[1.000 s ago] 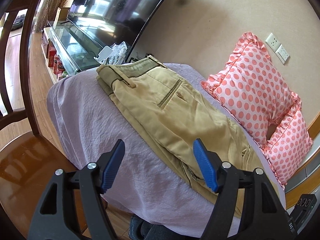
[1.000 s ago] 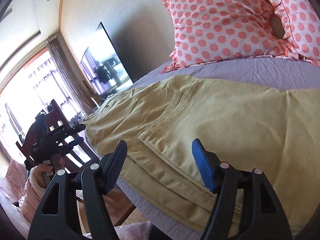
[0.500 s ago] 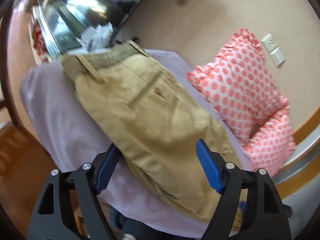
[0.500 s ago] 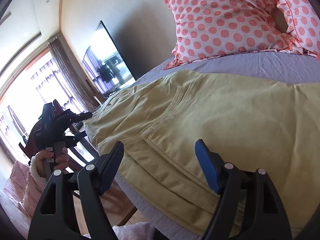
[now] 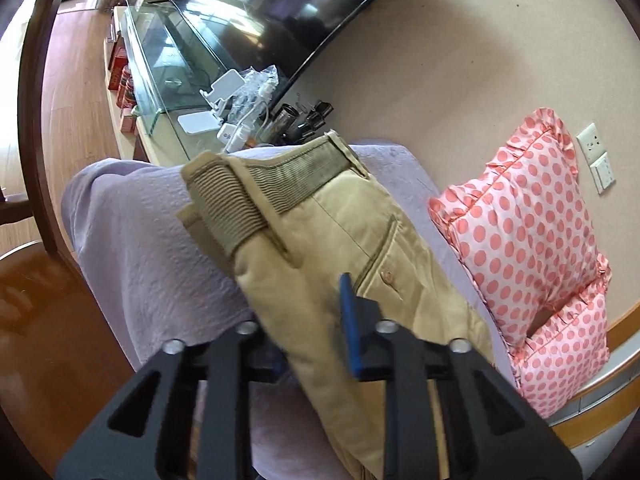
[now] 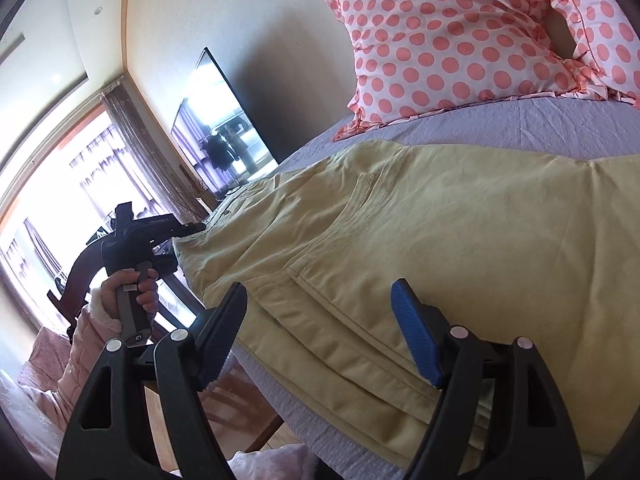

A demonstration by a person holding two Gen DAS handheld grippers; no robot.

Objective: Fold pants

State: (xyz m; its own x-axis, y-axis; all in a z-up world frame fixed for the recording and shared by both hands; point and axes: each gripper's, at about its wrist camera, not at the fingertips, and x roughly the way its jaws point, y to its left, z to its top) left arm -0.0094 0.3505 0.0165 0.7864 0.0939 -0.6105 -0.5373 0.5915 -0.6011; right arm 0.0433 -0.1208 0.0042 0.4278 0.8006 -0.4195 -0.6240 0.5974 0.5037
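Khaki pants (image 5: 332, 240) lie on a lilac sheet (image 5: 160, 264), folded lengthwise, with the ribbed waistband at the far end. My left gripper (image 5: 312, 344) is shut on the near edge of the pants just below the waistband; cloth bunches between the blue pads. In the right wrist view the pants (image 6: 440, 216) spread across the bed and the left gripper (image 6: 188, 230) grips their far waist end. My right gripper (image 6: 320, 332) is open, its fingers straddling the near edge of the pants without gripping.
Pink polka-dot pillows (image 5: 532, 232) (image 6: 460, 36) lie at the wall side of the bed. A television (image 5: 280, 12) and a glass cabinet (image 5: 160, 64) with clutter stand beyond the bed end. A dark wooden chair (image 5: 32, 120) stands at left.
My left gripper moved in toward the waist end of the pants and shut on their edge. My right gripper stayed open and shifted slightly along the near edge.
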